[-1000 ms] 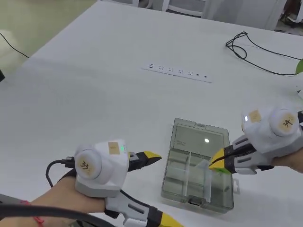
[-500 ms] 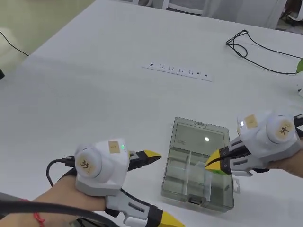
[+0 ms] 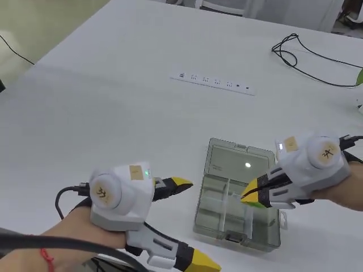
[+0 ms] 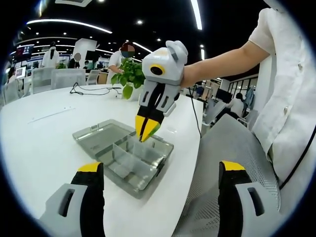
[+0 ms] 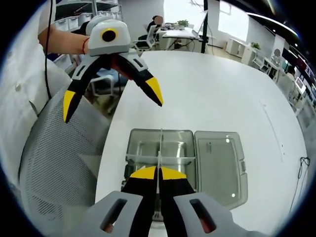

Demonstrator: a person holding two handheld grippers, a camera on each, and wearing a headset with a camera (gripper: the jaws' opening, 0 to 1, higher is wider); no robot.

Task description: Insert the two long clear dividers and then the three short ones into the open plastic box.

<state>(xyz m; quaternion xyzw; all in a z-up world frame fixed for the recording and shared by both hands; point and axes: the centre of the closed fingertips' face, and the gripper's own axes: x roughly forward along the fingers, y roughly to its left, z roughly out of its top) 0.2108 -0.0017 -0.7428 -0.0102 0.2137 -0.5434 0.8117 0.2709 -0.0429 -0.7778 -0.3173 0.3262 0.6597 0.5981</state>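
the right gripper (image 3: 249,198) hangs over the near half of the open plastic box (image 3: 199,218), its fingers (image 5: 143,174) pressed together on a clear divider (image 5: 160,143). in the right gripper view the divider runs edge-on, straight up from the tips and across the tray. the box sits on the white counter (image 3: 113,113) with its lid (image 3: 235,164) folded flat on the far side. clear partitions already stand inside and split it into compartments, though their count is hard to read. the left gripper (image 5: 112,103) hovers beside the box's left wall, apart from it, with yellow-tipped fingers (image 4: 90,170) spread wide and holding nothing.

this looks like the seating of one divider, long or short i cannot tell. the next move likely calls for lining the divider's ends up with the wall slots, lowering it squarely and pressing it home. the free gripper could steady the box if it slides.
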